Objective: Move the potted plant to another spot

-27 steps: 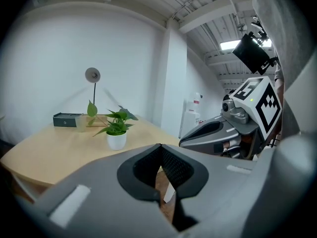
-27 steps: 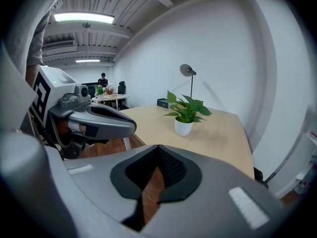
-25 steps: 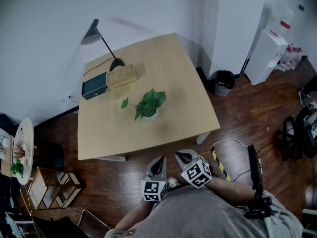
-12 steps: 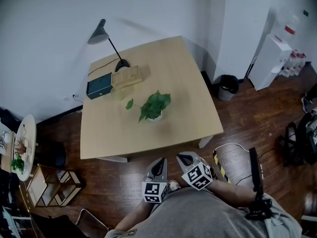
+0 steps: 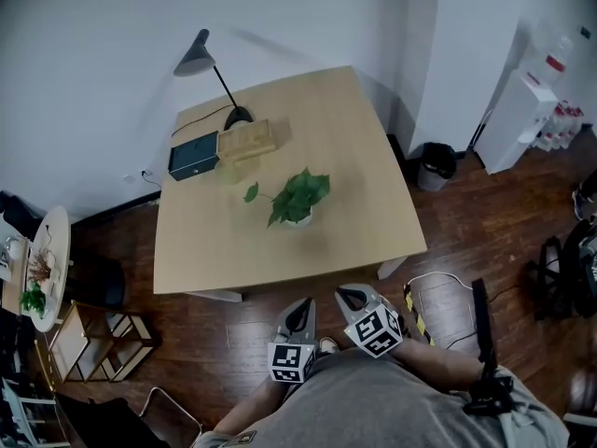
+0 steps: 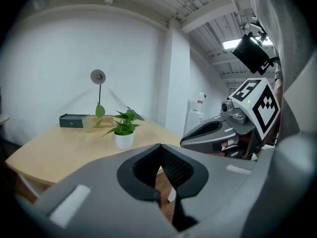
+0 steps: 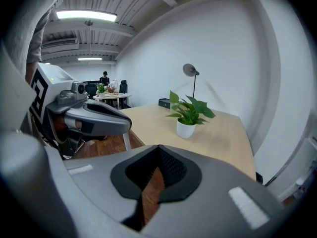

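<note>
head view: left gripper, right gripper side by side, jaws together

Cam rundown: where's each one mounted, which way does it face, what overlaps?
Head view: on the person's head, facing steeply down at the table with the potted plant; torso, left gripper and right gripper show at bottom.
Left gripper view: on the left gripper, looking along its shut jaws at the potted plant; right gripper at right.
Right gripper view: on the right gripper, along its shut jaws at the potted plant; left gripper at left.
Shared: all show table, potted plant, lamp.
</note>
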Tool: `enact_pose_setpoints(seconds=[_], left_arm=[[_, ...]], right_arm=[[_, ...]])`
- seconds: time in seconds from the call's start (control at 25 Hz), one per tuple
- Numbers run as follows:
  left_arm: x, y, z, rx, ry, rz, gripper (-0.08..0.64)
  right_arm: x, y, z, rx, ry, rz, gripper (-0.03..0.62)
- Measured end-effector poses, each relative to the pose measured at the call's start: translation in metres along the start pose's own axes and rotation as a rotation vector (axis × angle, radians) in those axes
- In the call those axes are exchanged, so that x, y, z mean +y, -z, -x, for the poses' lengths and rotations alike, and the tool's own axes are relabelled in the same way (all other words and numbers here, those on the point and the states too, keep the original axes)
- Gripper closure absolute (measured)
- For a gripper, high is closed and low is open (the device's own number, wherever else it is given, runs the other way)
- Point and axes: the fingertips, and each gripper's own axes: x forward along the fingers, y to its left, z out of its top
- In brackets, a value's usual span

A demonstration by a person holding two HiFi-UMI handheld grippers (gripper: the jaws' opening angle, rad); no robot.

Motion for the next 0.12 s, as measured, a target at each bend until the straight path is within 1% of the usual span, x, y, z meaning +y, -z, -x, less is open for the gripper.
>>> enact_pose_setpoints(seconds=[0.12], left_arm=[[0.0044,-0.0025,-0.0018,-0.007,-0.006,-0.009,0.560]], right_arm=[[-0.0016,-0.0034,-0.0029,-0.006,0.000,0.007,0.586]])
